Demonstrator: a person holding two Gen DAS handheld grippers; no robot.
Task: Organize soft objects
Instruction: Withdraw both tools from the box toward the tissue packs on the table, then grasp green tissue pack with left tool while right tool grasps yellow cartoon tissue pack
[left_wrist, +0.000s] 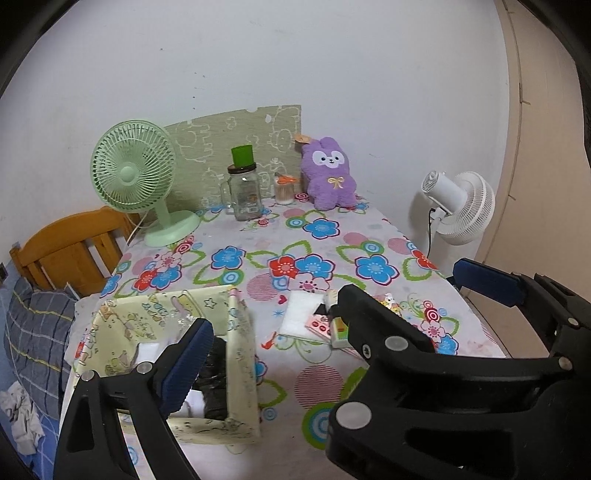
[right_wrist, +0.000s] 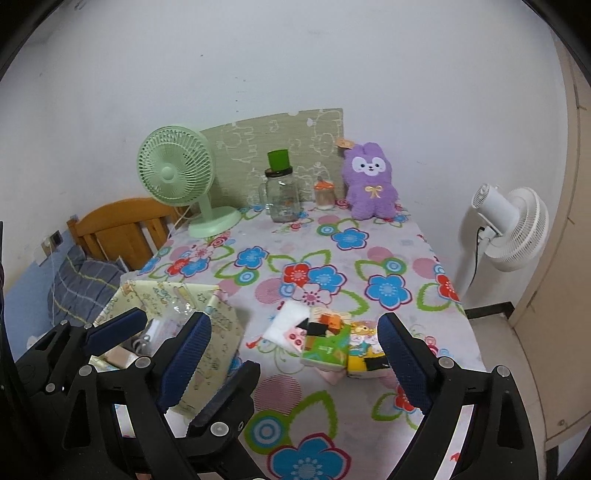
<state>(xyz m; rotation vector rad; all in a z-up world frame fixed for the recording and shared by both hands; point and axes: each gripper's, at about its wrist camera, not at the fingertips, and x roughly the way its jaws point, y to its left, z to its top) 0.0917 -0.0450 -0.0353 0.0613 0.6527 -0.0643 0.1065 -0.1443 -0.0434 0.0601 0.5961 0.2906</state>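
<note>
A pale yellow fabric box (left_wrist: 236, 354) stands open at the table's near left, also in the right wrist view (right_wrist: 210, 354); it holds dark and white items. A small pile lies right of it: a white pad (right_wrist: 286, 325), a green packet (right_wrist: 325, 347) and a cartoon packet (right_wrist: 364, 341). A purple plush bunny (left_wrist: 328, 173) sits at the back against the wall, also in the right wrist view (right_wrist: 371, 184). My left gripper (right_wrist: 147, 325) is open over the box. My right gripper (right_wrist: 295, 362) is open, above the table just in front of the pile.
A floral cloth (right_wrist: 332, 266) covers the table. At the back stand a green fan (left_wrist: 136, 177), a glass jar (left_wrist: 243, 195) with a green cup on it and a small jar (left_wrist: 284, 190). A white fan (left_wrist: 458, 206) stands off the right edge. A wooden bed head (left_wrist: 66, 251) is left.
</note>
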